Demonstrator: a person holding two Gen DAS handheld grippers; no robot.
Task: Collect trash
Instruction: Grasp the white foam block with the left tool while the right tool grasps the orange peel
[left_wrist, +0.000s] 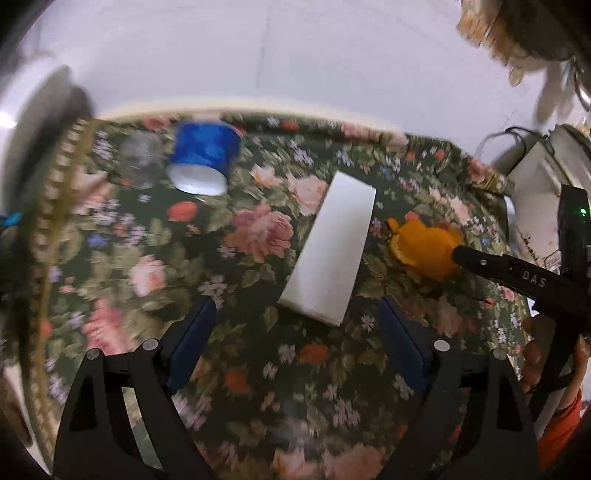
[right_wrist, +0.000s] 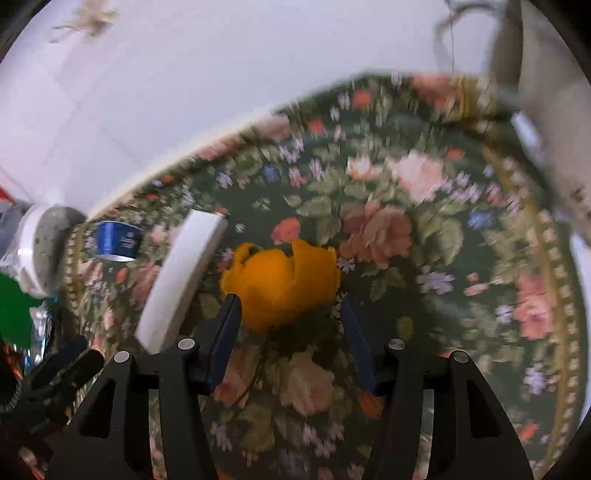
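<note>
Orange peel (right_wrist: 280, 284) between spread right gripper (right_wrist: 291, 314) fingers, mid-table. Left view alone shows left gripper (left_wrist: 295, 314) spread, near white box (left_wrist: 328, 251); blue cup (left_wrist: 201, 162) toward far edge.

Floral-clothed counter (left_wrist: 258, 236) carries: orange peel (left_wrist: 424, 251), white folded paper (left_wrist: 332, 251), blue cup (left_wrist: 203, 158) on its side.

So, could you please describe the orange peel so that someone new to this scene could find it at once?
Start at the floral tablecloth and find the long white block lying on it. Just right of that block sits the orange peel, between the open fingers of the right gripper. It is the only bright orange, curled, ragged thing there.
</note>
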